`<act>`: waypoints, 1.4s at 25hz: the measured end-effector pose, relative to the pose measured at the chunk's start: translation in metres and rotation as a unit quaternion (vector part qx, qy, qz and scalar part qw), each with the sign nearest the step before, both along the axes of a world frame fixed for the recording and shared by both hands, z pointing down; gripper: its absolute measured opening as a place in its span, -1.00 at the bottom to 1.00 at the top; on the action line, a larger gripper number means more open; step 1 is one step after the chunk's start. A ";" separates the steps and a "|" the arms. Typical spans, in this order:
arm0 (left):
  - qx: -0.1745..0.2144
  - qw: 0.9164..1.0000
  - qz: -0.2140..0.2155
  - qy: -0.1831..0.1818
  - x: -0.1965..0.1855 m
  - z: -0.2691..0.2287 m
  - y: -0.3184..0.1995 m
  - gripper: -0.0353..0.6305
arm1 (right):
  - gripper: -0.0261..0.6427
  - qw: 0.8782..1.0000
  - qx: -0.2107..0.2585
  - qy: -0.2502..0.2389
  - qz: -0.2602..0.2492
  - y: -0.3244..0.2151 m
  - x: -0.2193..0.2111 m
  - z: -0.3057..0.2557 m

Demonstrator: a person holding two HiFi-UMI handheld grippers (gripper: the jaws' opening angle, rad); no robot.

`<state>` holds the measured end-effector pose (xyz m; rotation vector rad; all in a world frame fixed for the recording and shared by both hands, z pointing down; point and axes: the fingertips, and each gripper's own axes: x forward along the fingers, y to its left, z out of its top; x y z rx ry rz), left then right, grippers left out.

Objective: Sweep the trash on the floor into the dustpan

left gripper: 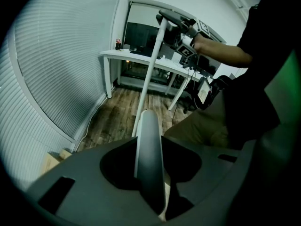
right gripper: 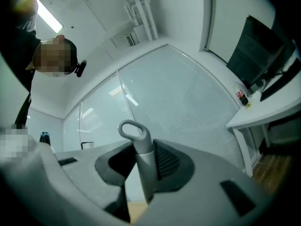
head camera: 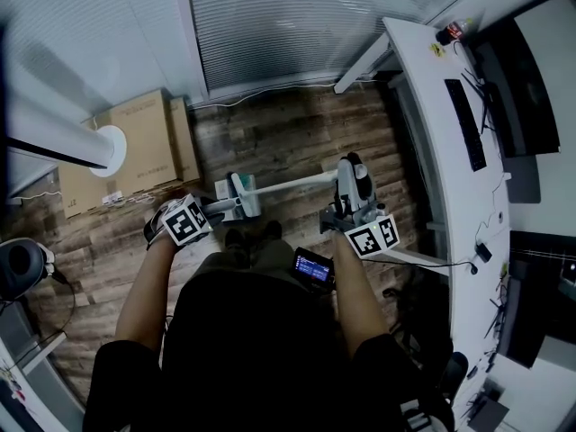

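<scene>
We judge sweeping not yet begun: our left gripper (head camera: 223, 207) clamps a white handle (left gripper: 149, 154) (likely the dustpan's) left of centre, our right gripper (head camera: 347, 174) pinches the broom pole (head camera: 297, 183) at its looped end, trash unseen.

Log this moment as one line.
left gripper: shut on white handle | right gripper: shut on loop-ended pole | trash: none made out
</scene>
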<state>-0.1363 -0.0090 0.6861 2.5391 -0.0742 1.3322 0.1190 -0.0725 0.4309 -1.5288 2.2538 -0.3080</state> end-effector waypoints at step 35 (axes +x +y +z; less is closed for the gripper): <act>0.289 0.777 -0.349 0.437 0.030 -0.311 -0.053 -0.66 | -0.66 0.981 -0.046 0.188 -0.007 0.071 0.069 -0.053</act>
